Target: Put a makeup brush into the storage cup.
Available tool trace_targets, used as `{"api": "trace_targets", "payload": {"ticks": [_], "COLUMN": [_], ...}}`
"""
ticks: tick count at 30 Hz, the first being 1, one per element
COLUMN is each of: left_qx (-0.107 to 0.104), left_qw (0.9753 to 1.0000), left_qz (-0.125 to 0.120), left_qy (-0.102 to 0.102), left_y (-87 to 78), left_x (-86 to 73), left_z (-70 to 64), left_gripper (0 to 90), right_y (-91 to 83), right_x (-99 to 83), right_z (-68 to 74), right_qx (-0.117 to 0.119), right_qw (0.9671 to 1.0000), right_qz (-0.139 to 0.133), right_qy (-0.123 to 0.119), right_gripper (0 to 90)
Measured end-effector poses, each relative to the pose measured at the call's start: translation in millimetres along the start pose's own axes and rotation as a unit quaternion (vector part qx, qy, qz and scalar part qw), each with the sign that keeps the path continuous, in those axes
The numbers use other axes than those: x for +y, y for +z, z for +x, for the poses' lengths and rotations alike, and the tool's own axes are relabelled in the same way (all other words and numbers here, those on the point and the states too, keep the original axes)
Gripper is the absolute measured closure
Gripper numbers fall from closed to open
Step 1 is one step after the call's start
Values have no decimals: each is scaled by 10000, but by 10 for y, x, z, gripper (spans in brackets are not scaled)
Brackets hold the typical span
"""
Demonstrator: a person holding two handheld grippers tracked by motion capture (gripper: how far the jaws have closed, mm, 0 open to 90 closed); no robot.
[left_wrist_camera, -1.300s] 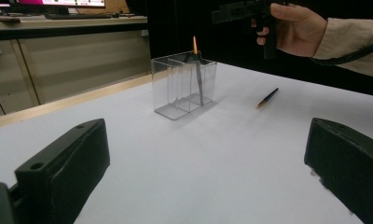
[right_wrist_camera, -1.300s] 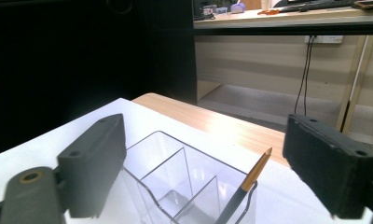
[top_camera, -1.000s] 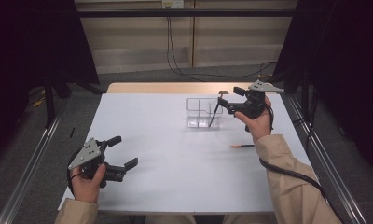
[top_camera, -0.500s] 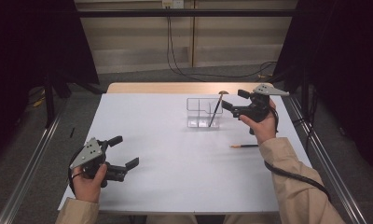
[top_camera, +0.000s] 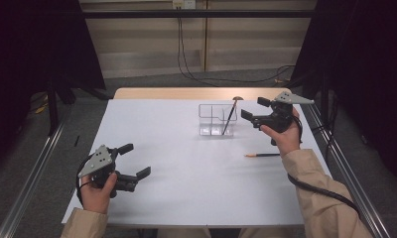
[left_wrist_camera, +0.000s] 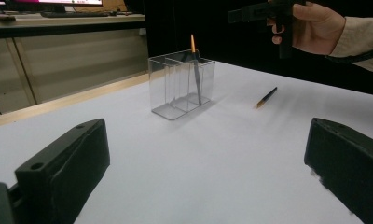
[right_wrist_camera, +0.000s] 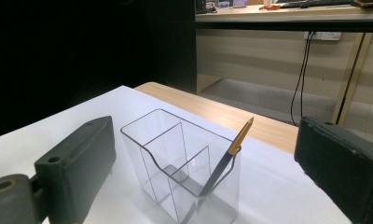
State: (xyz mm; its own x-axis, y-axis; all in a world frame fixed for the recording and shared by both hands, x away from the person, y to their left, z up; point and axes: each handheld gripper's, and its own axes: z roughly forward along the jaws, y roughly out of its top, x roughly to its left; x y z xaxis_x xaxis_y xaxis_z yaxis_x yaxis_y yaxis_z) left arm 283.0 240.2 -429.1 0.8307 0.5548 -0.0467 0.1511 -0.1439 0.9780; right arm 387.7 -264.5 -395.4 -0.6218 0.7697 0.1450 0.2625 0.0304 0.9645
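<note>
A clear plastic box (top_camera: 210, 120) with compartments stands on the white table (top_camera: 186, 198), right of the middle. A dark pencil with an orange end (top_camera: 229, 117) leans inside its right compartment. A second pencil (top_camera: 262, 155) lies flat on the table nearer the person. My right gripper (top_camera: 254, 107) hovers open just right of the box, holding nothing; in the right gripper view the box (right_wrist_camera: 162, 140) and the leaning pencil (right_wrist_camera: 227, 159) sit between its jaws, farther off. My left gripper (top_camera: 136, 159) rests open near the front left, far from the box (left_wrist_camera: 182, 86).
The table's far edge is a bare wooden strip (top_camera: 186, 93). Metal rails (top_camera: 30, 173) run along both sides of the table. Cables (top_camera: 186, 54) hang at the wall behind. Open white surface lies between the left gripper and the box.
My right gripper has drawn back a little to the right, away from the box, while the pencil stays leaning inside. The left gripper has hardly moved.
</note>
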Motion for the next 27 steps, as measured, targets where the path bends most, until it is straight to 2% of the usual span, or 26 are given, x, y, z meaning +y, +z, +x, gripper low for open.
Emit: {"api": "trace_targets", "payload": {"ticks": [27], "left_qx": [71], "left_qw": [10000], "left_qz": [-58], "left_qy": [-13], "left_y": [-44], "left_x": [12], "left_z": [2], "left_gripper": [0], "right_y": [-223], "right_x": [-79], "right_z": [-36], "right_qx": [-8], "right_qw": [10000], "right_qz": [-51], "right_qy": [-17], "right_gripper": [46]}}
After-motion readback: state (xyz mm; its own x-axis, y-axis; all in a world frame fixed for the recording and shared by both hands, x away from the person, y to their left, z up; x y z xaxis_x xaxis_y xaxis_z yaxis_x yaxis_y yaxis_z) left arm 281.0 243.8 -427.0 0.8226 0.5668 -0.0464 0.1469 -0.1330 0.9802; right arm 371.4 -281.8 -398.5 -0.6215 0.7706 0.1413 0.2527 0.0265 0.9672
